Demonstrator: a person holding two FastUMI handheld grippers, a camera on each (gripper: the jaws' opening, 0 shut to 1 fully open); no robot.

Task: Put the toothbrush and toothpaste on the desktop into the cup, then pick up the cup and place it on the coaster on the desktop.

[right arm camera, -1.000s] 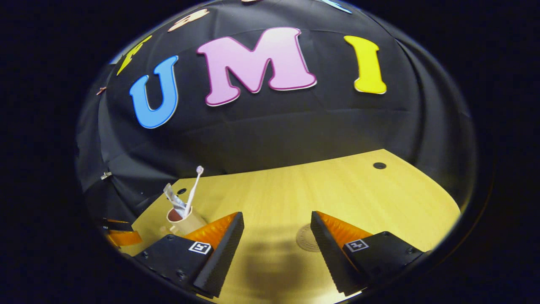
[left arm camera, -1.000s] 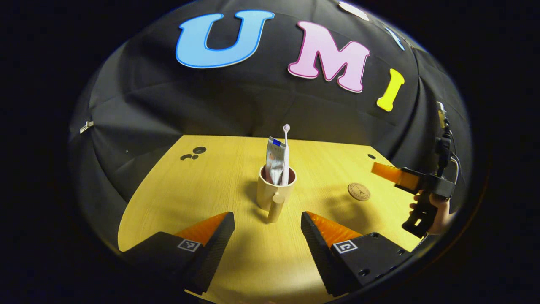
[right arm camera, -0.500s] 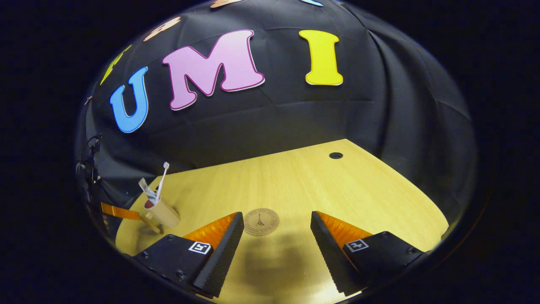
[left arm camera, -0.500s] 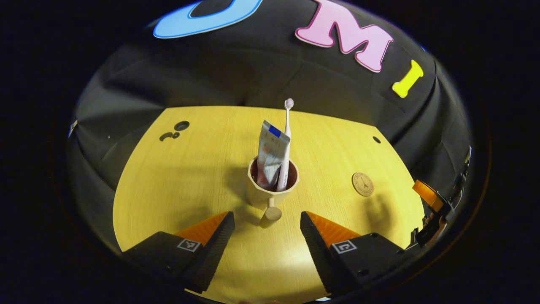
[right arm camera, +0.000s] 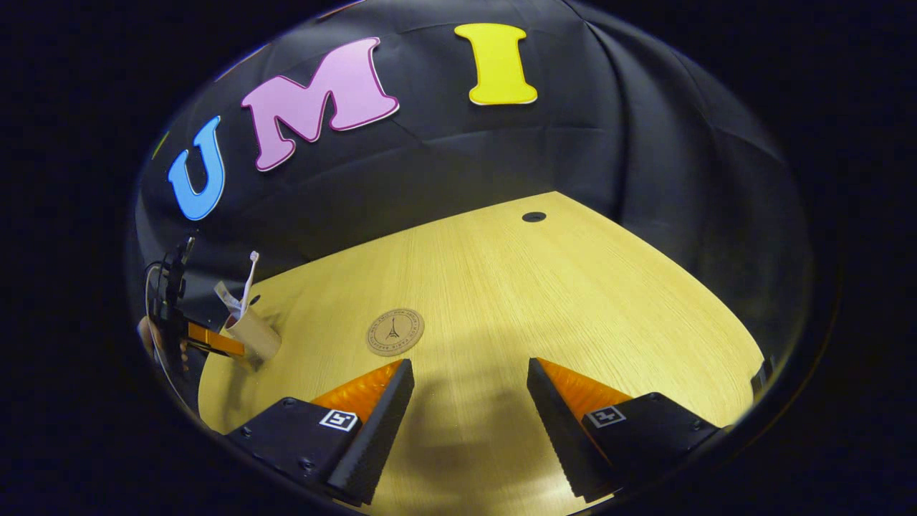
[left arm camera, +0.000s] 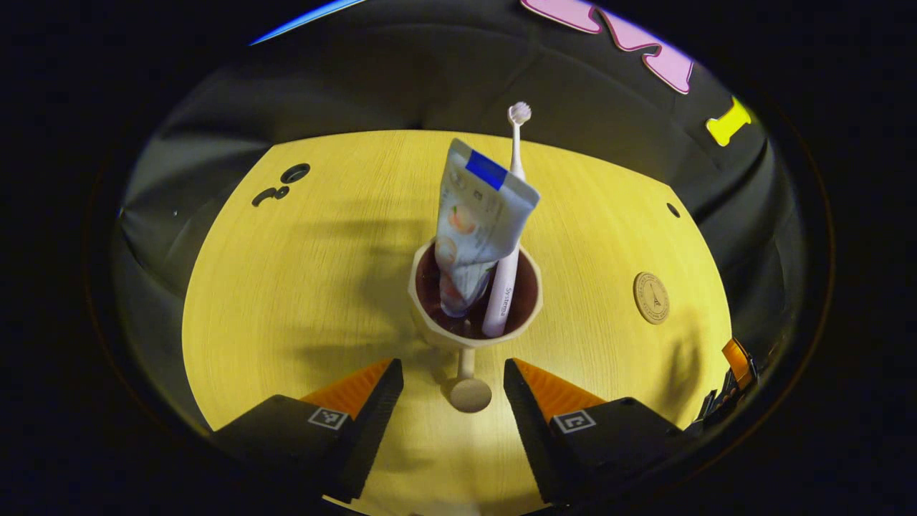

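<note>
While open wide around the knob-ended handle of the cup without touching it, left hand-held gripper poised low over the yellow tabletop, fingers either side of the handle. Toothpaste and toothbrush standing inside the cup, brush head up. Round coaster lying well apart to the cup's right, bare wood between them. Right hand-held gripper also spread open, holding nothing, with the coaster just ahead of its fingers. Small dark holes near the tabletop's far edge.
</note>
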